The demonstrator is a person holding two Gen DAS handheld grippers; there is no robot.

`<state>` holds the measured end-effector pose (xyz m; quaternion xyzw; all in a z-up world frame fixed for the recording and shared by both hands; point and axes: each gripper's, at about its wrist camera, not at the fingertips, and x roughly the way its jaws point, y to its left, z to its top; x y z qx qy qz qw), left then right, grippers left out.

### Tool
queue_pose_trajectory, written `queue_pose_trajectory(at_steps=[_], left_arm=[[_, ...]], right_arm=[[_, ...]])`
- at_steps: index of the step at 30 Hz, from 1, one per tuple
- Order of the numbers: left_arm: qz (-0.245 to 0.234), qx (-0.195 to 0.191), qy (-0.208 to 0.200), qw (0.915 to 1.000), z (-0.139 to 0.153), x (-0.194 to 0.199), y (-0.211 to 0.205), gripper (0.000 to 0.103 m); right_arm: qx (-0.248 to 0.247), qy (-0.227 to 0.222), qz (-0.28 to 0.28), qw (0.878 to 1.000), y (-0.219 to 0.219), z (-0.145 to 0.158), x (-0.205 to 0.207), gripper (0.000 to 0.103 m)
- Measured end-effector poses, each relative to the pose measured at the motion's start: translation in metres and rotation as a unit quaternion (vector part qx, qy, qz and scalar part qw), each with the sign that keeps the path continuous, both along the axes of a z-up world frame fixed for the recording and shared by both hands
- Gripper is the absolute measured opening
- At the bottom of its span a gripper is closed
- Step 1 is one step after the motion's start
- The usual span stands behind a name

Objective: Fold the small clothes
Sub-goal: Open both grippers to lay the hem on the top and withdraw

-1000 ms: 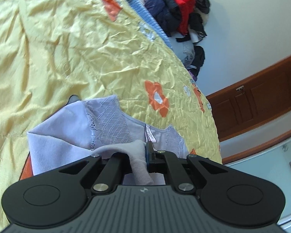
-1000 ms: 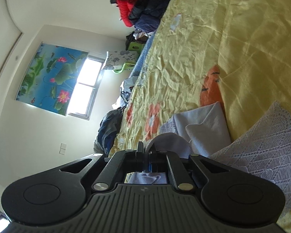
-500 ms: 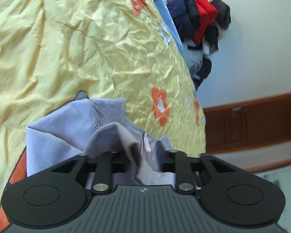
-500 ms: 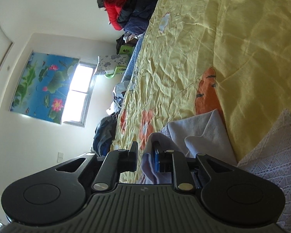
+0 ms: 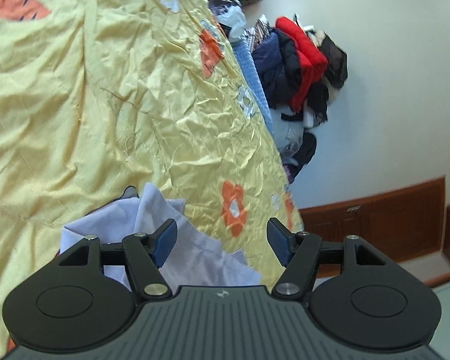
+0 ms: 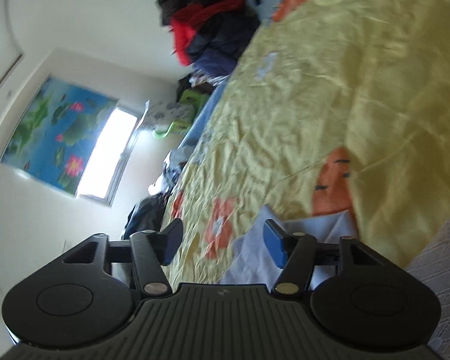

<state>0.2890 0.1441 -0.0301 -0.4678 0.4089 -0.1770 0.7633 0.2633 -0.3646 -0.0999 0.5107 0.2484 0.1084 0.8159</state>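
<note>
A small pale lilac garment [image 5: 192,249] lies crumpled on the yellow flowered bedspread [image 5: 105,105], just below and between my left gripper's fingers. My left gripper [image 5: 222,244] is open and empty above it. In the right wrist view the same garment [image 6: 255,255] lies under my right gripper [image 6: 223,244], which is open and empty. Its lace part [image 6: 441,270] shows at the lower right edge.
A heap of dark and red clothes [image 5: 300,69] lies at the far end of the bed against the wall; it also shows in the right wrist view [image 6: 213,27]. A wooden cabinet [image 5: 375,225] stands past the bed's right edge. A window [image 6: 111,156] and a lotus picture [image 6: 54,132] are on the left wall.
Both grippers opened and let go of the lilac garment, which dropped onto the bedspread. Both grippers have lifted and swung away from it.
</note>
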Motion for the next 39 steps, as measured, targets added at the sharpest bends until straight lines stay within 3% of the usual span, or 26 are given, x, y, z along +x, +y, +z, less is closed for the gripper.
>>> queue_pose_trajectory(at_steps=[2, 4, 7, 10, 14, 16, 19, 21, 23, 26, 32, 36, 39], left_arm=[[-0.030, 0.025, -0.010, 0.9992, 0.002, -0.005, -0.011, 0.067], [-0.061, 0.048, -0.019, 0.9968, 0.003, -0.012, -0.025, 0.067], [-0.095, 0.095, -0.038, 0.9902, 0.004, -0.017, -0.046, 0.067], [-0.089, 0.145, -0.036, 0.9848, 0.002, -0.024, -0.056, 0.067], [-0.100, 0.178, -0.061, 0.9769, 0.004, -0.041, -0.065, 0.067], [-0.102, 0.222, -0.077, 0.9666, 0.007, -0.053, -0.075, 0.067], [-0.092, 0.317, -0.102, 0.9386, 0.011, -0.073, -0.093, 0.067], [-0.087, 0.357, -0.116, 0.9228, 0.010, -0.085, -0.101, 0.067], [-0.084, 0.372, -0.122, 0.9163, 0.007, -0.096, -0.104, 0.076], [-0.080, 0.384, -0.126, 0.9111, 0.001, -0.109, -0.109, 0.077], [-0.077, 0.441, -0.146, 0.8819, -0.009, -0.130, -0.125, 0.077], [-0.080, 0.475, -0.159, 0.8616, -0.019, -0.141, -0.134, 0.078], [-0.077, 0.493, -0.174, 0.8488, -0.025, -0.149, -0.139, 0.086]], right_arm=[[-0.004, 0.003, 0.049, 0.999, 0.012, 0.001, 0.005, 0.073], [-0.023, 0.022, 0.078, 0.996, 0.023, 0.000, 0.011, 0.074], [-0.084, 0.041, 0.044, 0.995, 0.029, 0.003, 0.011, 0.073], [-0.120, 0.044, 0.022, 0.992, 0.036, 0.013, 0.000, 0.075], [-0.125, 0.024, 0.100, 0.987, 0.058, 0.026, -0.022, 0.081], [-0.159, 0.022, 0.146, 0.976, 0.072, 0.030, -0.032, 0.082], [-0.242, 0.032, 0.182, 0.952, 0.094, 0.034, -0.050, 0.082], [-0.292, 0.025, 0.187, 0.938, 0.105, 0.039, -0.064, 0.083], [-0.328, 0.017, 0.190, 0.925, 0.114, 0.044, -0.079, 0.084], [-0.385, 0.010, 0.181, 0.905, 0.124, 0.047, -0.100, 0.088], [-0.498, 0.006, 0.173, 0.850, 0.143, 0.034, -0.121, 0.093], [-0.492, -0.002, 0.167, 0.854, 0.140, 0.030, -0.125, 0.098], [-0.498, -0.009, 0.167, 0.851, 0.142, 0.026, -0.129, 0.103]])
